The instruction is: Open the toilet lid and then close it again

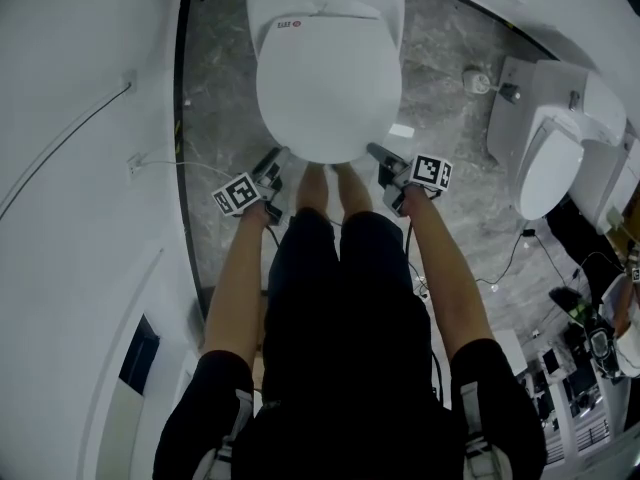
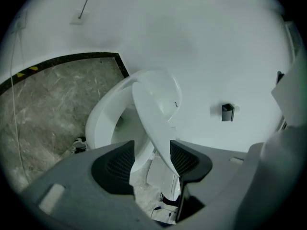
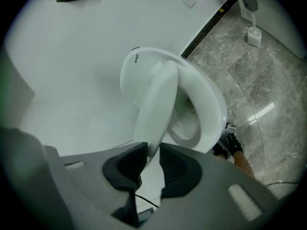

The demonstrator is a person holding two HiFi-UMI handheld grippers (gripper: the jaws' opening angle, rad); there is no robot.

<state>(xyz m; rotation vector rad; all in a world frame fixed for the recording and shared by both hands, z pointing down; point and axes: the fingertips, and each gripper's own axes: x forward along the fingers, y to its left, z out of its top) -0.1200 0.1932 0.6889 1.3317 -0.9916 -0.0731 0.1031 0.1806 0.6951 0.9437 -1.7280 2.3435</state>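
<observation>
A white toilet stands in front of me with its lid part-way up, tilted over the seat. My right gripper is at the lid's front right rim. In the right gripper view its jaws are pinched narrow on the lid's edge, above the seat and bowl. My left gripper is at the front left rim. Its jaws stand wide apart, and the lid's edge runs between them close to the right pad, with a gap at the left pad.
The person's legs and feet stand right at the bowl's front. A second toilet is at the right, with a brush holder on the marble floor between. A white wall with a cable runs along the left.
</observation>
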